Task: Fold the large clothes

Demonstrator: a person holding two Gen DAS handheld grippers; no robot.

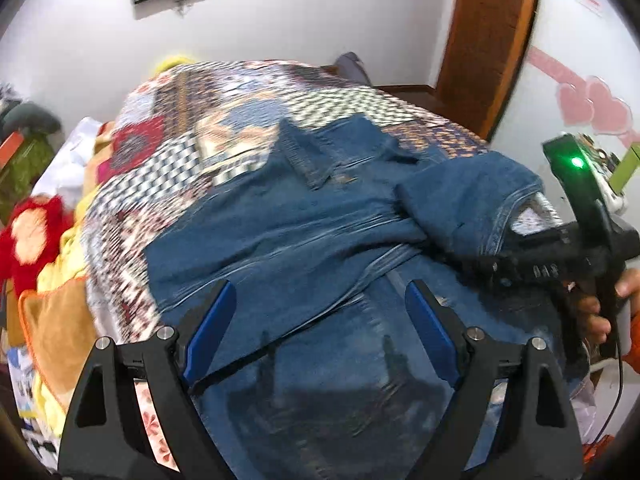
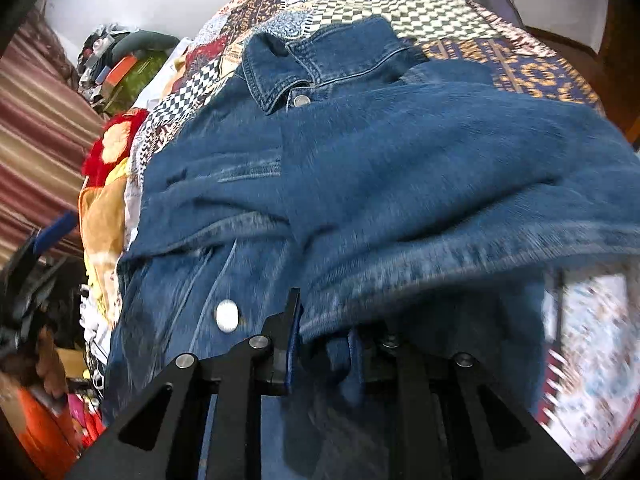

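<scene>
My left gripper [image 1: 320,320] is hanging spread wide over the near hem of the denim jacket [image 1: 288,232], its blue pads [image 1: 210,326] gripping nothing. My right gripper [image 2: 324,332] is clenching a bunched fold of that jacket [image 2: 400,184], the cloth draping over its fingers. The jacket is lying spread on the patchwork bedspread [image 1: 224,120], collar [image 2: 280,68] at the far end. I am seeing no containers and no readable writing.

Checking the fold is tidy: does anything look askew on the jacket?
Yes. The blue denim jacket lies rumpled on the patchwork quilt, its collar crooked and one side bunched where the right hand-held gripper clamps it.
</scene>
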